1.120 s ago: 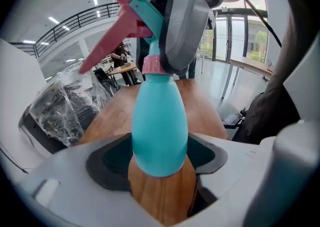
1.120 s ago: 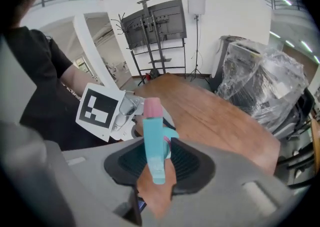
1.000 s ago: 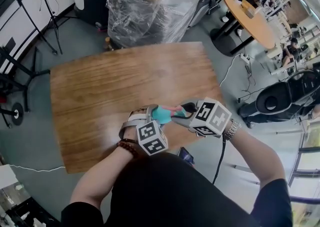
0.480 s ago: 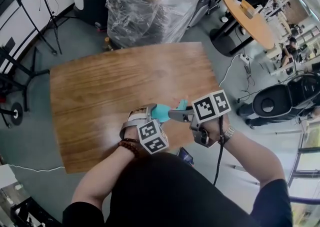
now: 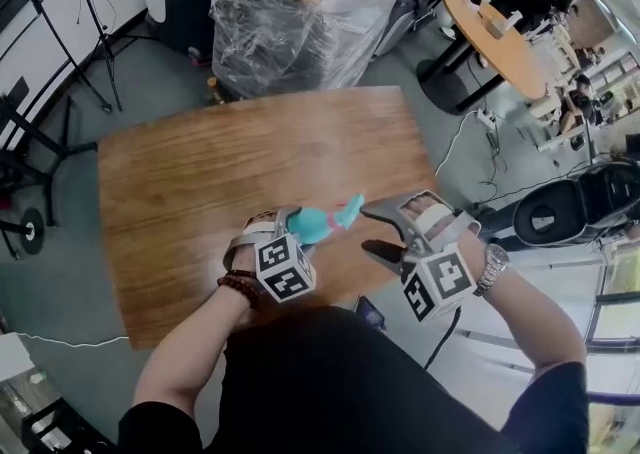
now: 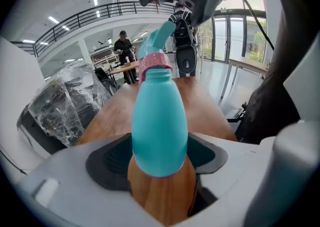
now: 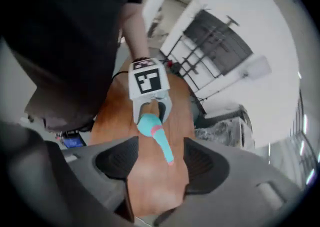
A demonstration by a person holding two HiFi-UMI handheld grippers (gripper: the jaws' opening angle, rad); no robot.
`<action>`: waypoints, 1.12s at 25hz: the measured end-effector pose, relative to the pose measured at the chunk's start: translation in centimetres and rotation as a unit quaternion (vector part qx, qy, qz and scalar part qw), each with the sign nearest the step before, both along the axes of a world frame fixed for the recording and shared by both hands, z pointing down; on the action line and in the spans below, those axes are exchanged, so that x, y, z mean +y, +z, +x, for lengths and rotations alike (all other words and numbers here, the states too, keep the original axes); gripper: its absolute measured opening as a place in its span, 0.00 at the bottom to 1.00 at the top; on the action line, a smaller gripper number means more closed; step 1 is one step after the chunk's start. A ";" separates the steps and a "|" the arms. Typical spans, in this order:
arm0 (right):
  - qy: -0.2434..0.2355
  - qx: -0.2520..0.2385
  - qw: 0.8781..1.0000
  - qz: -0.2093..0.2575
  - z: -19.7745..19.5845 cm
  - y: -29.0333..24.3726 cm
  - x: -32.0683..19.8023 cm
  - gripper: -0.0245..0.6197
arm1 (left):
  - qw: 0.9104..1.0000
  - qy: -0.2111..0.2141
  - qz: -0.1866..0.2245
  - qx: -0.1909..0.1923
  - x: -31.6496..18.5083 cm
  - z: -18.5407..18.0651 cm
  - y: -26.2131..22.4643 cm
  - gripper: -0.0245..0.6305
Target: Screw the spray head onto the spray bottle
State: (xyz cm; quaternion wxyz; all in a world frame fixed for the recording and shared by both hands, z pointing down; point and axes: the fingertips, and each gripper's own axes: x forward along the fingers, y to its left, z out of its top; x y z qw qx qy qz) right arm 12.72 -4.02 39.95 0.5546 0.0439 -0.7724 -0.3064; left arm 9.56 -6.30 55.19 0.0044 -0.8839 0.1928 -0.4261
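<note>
The spray head (image 5: 347, 210) already sits on the spray bottle (image 5: 305, 227), its pink collar (image 6: 155, 61) down against the neck. The screwing looks about done, though the thread's tightness cannot be judged. At lower centre of the head view the left gripper (image 5: 288, 227) clamps the smooth, rounded turquoise plastic body above the wood-grain table (image 5: 200, 172). Just right of it, the right gripper (image 5: 372, 227) is opening, with nothing between its textured dark pads (image 7: 115, 161).
</note>
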 end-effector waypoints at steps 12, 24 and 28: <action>0.009 -0.011 0.992 -0.126 -0.5 4.3 1.7 0.35 | 0.998 0.049 0.004 0.046 2.4 1.9 -1.3 0.59; -0.025 0.067 0.995 -0.069 -0.5 4.7 2.0 0.20 | 0.998 0.051 -0.010 0.018 3.1 2.1 -0.5 0.59; -0.071 0.130 0.988 -0.036 -0.3 5.6 2.6 0.20 | 0.998 0.057 -0.009 0.002 3.3 2.5 -0.5 0.59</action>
